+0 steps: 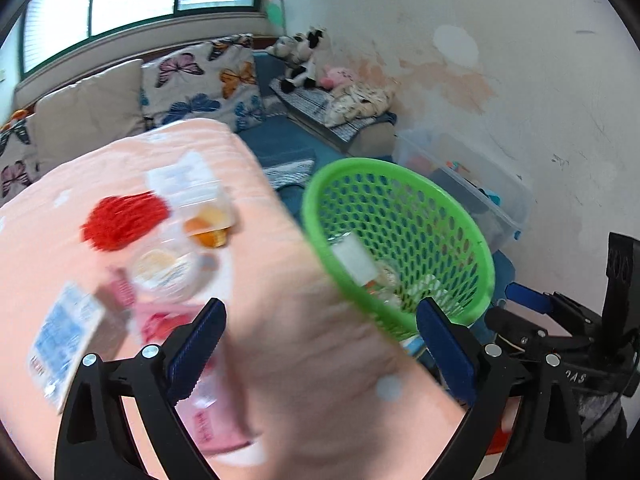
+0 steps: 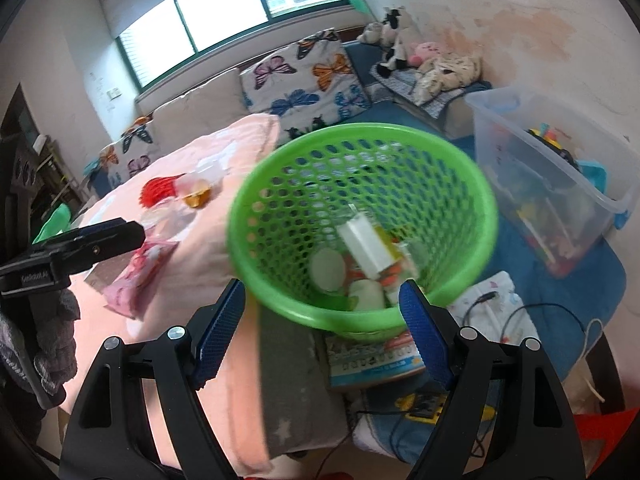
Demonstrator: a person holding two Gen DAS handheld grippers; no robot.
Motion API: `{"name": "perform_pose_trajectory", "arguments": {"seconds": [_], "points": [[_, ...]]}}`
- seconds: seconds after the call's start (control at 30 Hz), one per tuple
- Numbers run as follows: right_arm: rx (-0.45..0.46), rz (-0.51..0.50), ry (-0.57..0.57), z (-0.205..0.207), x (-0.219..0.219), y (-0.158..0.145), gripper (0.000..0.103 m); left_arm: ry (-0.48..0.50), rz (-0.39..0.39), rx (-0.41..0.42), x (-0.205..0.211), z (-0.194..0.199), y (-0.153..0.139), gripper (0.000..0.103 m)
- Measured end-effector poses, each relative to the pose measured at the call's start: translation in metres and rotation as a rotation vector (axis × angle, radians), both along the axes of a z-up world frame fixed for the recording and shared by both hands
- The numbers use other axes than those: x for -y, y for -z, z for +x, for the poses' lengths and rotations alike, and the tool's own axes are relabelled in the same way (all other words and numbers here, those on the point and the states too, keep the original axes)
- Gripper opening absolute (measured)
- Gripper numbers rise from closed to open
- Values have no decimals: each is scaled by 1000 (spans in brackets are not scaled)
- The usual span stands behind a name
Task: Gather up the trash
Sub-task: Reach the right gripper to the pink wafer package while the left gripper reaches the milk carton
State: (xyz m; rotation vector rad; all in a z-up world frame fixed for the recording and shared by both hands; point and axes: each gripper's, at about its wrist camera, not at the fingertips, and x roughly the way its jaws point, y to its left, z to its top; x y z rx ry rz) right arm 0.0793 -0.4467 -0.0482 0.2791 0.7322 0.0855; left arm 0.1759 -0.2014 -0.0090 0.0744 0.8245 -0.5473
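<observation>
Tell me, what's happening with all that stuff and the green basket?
A person holding two grippers is tidying trash off a pink cloth. The green basket beside it already holds a white carton and other bits. Both the left gripper and right gripper are open and empty. A red mesh, clear cups and pink wrappers wait on the cloth.

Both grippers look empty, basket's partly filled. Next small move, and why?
Probably swing the left gripper, open and empty, left to the pink wrapper just past its left finger. Wrappers still litter the pink cloth, and the green basket has room.
</observation>
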Motion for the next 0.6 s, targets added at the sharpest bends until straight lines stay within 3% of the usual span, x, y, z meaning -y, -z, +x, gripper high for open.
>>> {"name": "perform_pose_trajectory", "arguments": {"seconds": [0.3,0.6], "points": [[4,-5,-90,10,-45,-7,79,-129,29,44,-70,-14,0,93],[-2,-14,-175,20,-91,-11,79,-263,0,32,-145,-21,4,93]]}}
